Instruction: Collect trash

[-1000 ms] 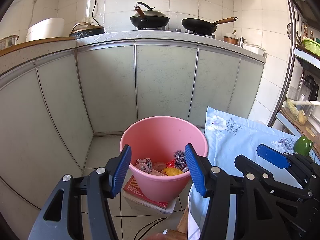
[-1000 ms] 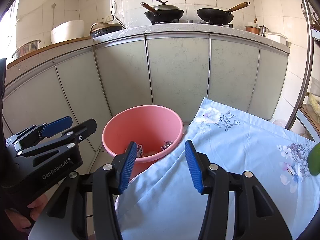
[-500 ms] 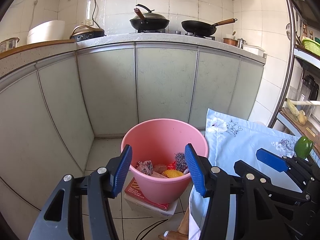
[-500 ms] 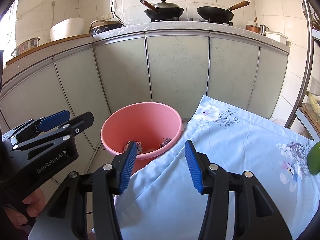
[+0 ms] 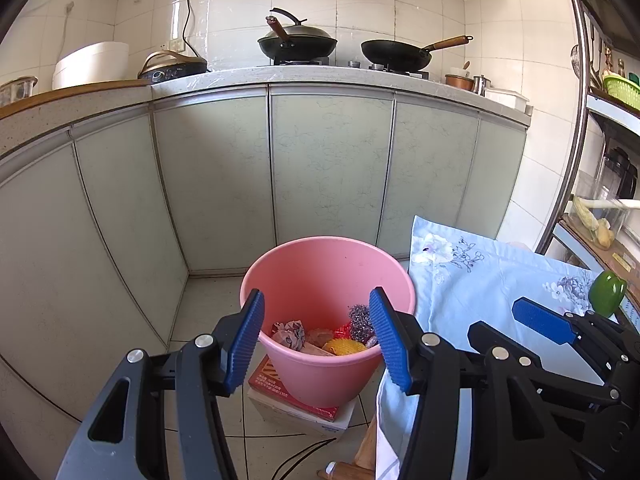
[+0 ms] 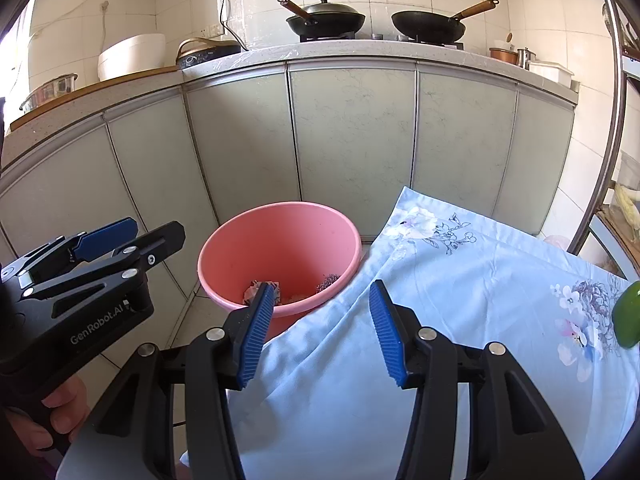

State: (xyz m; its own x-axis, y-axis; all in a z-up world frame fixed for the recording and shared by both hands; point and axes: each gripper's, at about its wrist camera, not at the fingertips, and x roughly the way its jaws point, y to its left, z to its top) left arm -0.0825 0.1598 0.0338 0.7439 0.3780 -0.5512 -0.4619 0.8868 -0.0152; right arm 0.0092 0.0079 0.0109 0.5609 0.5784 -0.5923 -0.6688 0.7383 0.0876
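Note:
A pink bucket [image 5: 320,376] stands on a cardboard box [image 5: 296,406] on the floor by the cabinets. It holds several trash pieces: crumpled paper [image 5: 290,333], a yellow piece [image 5: 344,347] and a steel scourer [image 5: 360,322]. My left gripper [image 5: 316,342] is open and empty, held just in front of and above the bucket. My right gripper [image 6: 322,332] is open and empty over the table's blue floral cloth [image 6: 460,320], right of the bucket [image 6: 232,256]. Each gripper shows in the other's view, the right [image 5: 552,332] and the left [image 6: 92,252].
A green pepper [image 5: 607,293] lies on the cloth at the right, also in the right wrist view [image 6: 628,316]. Grey cabinet doors [image 5: 328,176] close off the back and left. Two woks [image 5: 298,42] sit on the stove above. A rack [image 5: 600,216] stands at the right.
Both grippers have drawn back slightly and lifted a little. The bucket sits slightly lower in both views. Both stay open and empty.

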